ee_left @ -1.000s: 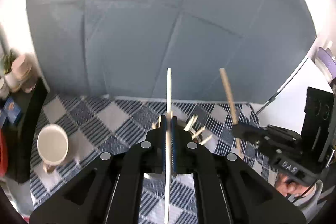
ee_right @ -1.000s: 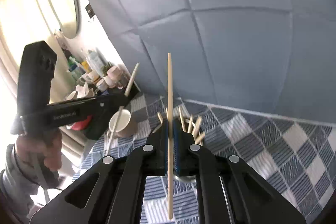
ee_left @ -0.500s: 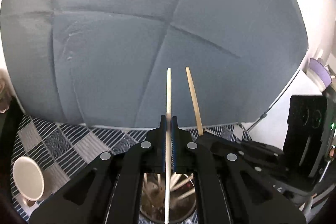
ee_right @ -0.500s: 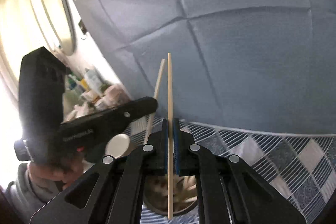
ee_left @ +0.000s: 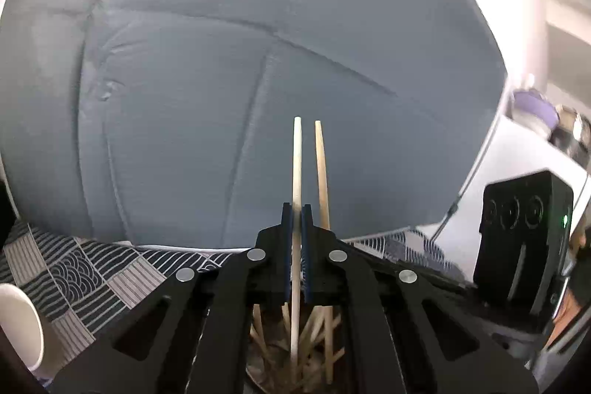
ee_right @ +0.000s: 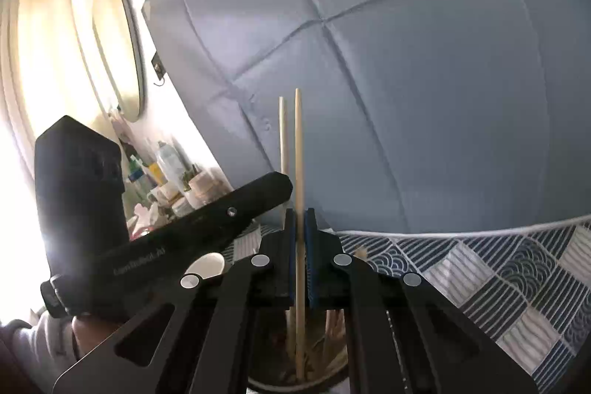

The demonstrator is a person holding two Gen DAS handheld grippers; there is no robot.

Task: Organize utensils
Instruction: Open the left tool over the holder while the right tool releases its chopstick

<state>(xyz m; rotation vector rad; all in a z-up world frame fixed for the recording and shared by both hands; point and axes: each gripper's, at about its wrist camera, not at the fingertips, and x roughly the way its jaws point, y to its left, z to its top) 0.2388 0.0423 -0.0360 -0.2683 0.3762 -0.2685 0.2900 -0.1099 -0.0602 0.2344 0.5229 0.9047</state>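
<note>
My left gripper is shut on a pale chopstick held upright. My right gripper is shut on a tan chopstick, also upright. The two chopsticks stand side by side, nearly parallel; the right one shows in the left wrist view and the left one in the right wrist view. Both lower ends reach down into a round holder with several wooden chopsticks, directly under both grippers. The left gripper's body crosses the right wrist view.
A white mug stands at the left on the blue patterned tablecloth; it also shows in the right wrist view. A grey padded backdrop rises behind. A shelf of bottles and jars sits at far left.
Both grippers have come together over the holder and lowered, so the two chopsticks now stand close and parallel with their lower ends inside it. The mug has slid toward the left edge.
</note>
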